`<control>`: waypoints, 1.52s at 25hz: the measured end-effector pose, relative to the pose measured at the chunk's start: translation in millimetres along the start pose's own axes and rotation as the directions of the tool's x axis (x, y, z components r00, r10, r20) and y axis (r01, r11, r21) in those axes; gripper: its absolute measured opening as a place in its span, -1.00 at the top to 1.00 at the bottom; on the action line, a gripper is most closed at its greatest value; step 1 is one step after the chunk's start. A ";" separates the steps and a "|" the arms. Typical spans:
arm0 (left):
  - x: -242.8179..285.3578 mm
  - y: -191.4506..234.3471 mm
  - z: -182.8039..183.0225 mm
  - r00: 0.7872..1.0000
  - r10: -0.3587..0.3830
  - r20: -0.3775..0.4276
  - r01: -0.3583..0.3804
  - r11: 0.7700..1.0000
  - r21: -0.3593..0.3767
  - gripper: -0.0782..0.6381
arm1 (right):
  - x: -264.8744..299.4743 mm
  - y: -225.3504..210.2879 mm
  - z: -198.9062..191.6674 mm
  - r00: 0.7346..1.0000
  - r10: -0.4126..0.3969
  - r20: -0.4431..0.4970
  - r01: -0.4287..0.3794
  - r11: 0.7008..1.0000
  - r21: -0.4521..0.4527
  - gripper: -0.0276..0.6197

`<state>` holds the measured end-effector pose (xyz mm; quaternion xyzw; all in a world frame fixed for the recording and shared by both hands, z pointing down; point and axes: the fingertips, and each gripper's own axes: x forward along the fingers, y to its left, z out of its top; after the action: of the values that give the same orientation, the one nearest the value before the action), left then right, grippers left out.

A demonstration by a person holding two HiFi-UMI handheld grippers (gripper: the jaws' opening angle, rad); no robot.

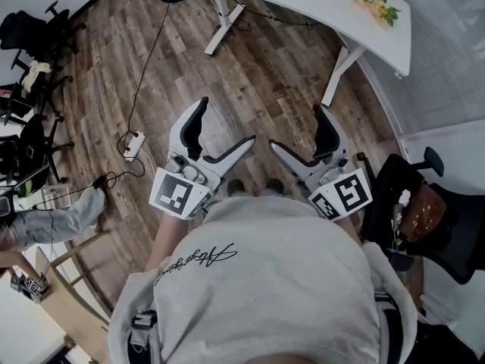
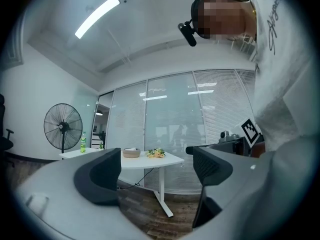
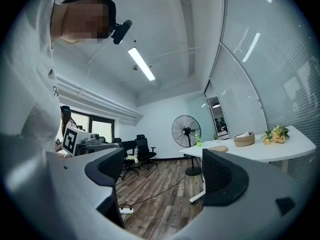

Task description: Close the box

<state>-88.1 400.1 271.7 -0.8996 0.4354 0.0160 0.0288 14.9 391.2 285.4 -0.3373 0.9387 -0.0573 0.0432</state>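
The person stands on the wood floor [image 1: 258,74] and holds one claw in each hand. The left claw [image 1: 225,125] is wide open and has nothing in it. The right claw [image 1: 297,129] is wide open too, and it is also empty. Both claws are held out flat in front of the person's light shirt [image 1: 280,279]. They are side by side and close, but not touching. The floor is under them.

They point toward a white surface [image 1: 318,6], which is well apart from them. Yellow flowers [image 1: 375,4] lie near the right corner of the surface. A round basket [image 2: 131,153] sits just beside the flowers. A green bottle [image 2: 83,143] stands at the other end, near a big fan [image 2: 63,126].

A white power strip [image 1: 134,144] lies on the floor left of the left claw. A black cord [image 1: 151,51] runs from it. A black chair [image 1: 462,241] is at the right. I cannot tell where the box is.
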 end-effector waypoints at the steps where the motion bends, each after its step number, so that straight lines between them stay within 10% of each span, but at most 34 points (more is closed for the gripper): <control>1: -0.7 0.2 0.0 1.000 -0.001 0.001 0.001 1.000 -0.002 -0.44 | 0.1 0.9 -0.1 1.000 0.001 -0.001 -0.001 1.000 -0.003 -0.56; 38: -56.5 38.2 0.7 0.999 -0.051 0.001 0.051 0.999 -0.016 -0.48 | 37.6 52.7 -19.1 0.998 -0.055 -0.017 0.056 0.998 0.021 -0.62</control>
<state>-153.0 420.7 272.6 -0.9106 0.4123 0.0191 0.0221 -49.4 409.1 295.5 -0.3622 0.9286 -0.0713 0.0373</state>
